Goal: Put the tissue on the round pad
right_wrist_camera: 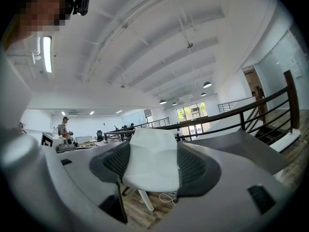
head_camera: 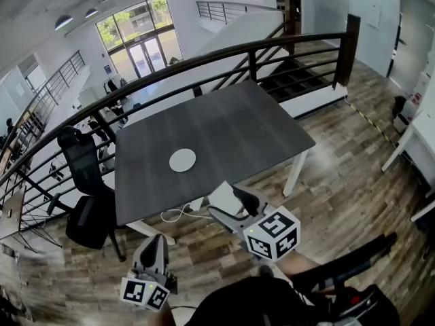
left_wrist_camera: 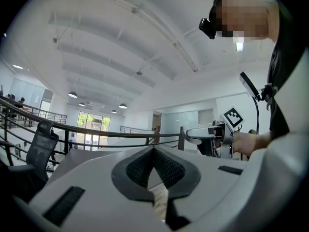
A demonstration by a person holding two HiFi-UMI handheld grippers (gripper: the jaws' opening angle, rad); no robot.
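White tissue, edges hidden behind fingers

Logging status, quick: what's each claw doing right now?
Left claw: closed, empty.
Right claw: closed on the tissue.

The left gripper and the right gripper have the same pale grey, smoothly rounded plastic shells. Dark rectangular slots are set into the shells, and black ribbed pads line the jaws. Each gripper carries a white cube printed with black square markers on its faces. The person wears dark clothing and a small black camera strapped at the head.
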